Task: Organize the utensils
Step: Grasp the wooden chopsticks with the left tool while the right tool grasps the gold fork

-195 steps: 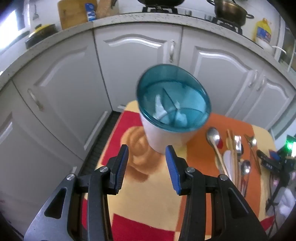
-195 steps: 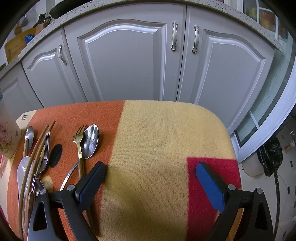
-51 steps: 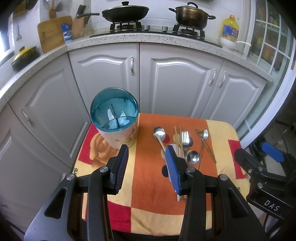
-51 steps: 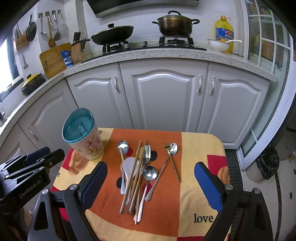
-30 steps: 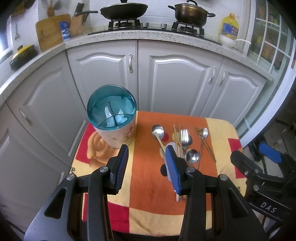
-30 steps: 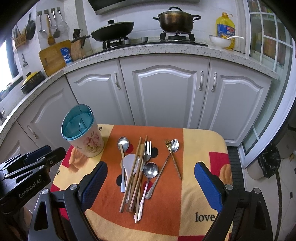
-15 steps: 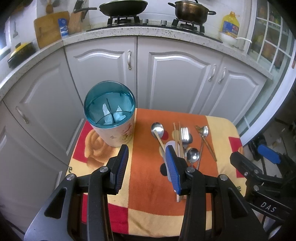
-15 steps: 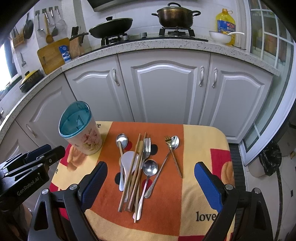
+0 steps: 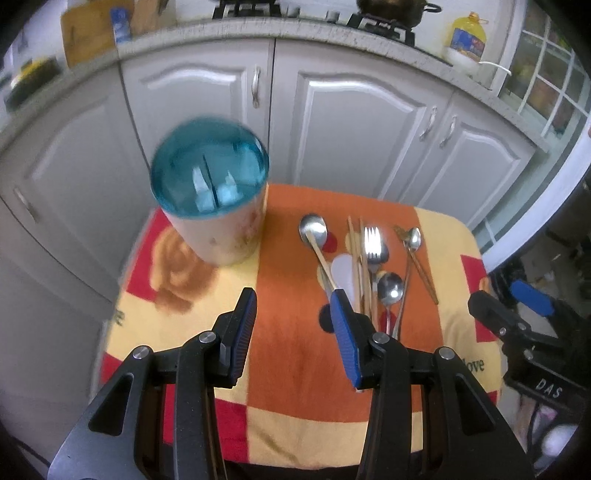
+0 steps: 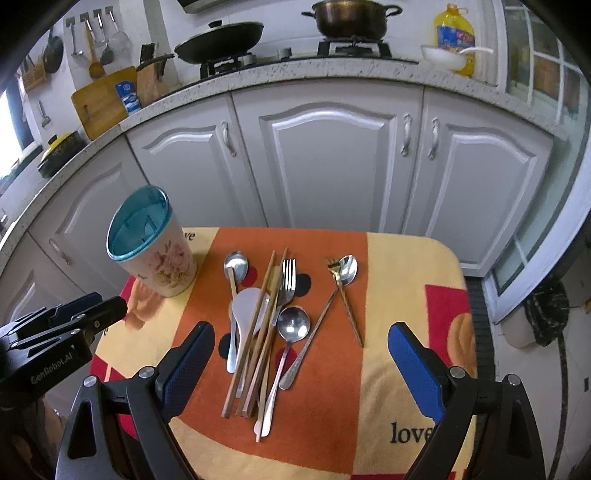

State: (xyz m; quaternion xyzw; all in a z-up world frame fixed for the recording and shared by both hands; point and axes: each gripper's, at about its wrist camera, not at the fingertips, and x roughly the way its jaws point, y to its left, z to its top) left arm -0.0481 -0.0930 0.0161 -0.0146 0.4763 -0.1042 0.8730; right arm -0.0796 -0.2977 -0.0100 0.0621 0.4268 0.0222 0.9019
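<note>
Setting: a small table (image 10: 410,295) covered by an orange, yellow and red patterned cloth, placed before grey-white kitchen cabinets (image 10: 328,166); a speckled counter above them carried a wok (image 10: 218,37), a pot (image 10: 352,16) and a yellow oil bottle (image 10: 452,35).

Utensil holder (image 10: 155,247): one, floral-sided with a teal divided rim, upright at the cloth's far left corner, nothing in it.

Utensils: all loose on the orange panel, right of the holder, long axes running roughly front to back, heads toward the cabinets.
- Metal spoons: three seen (image 10: 235,266), (image 10: 293,325), (image 10: 347,269).
- White spoon (image 10: 243,306): one.
- Forks: one silver (image 10: 288,282), one gold (image 10: 334,267).
- Wooden chopsticks (image 10: 255,328): several overlapping; count unclear.

Left tool (image 9: 291,325): spread apart, holding nothing, hovering over the cloth's near edge, right of the holder.

Right tool (image 10: 299,354): spread wide, holding nothing, above the utensil pile.
</note>
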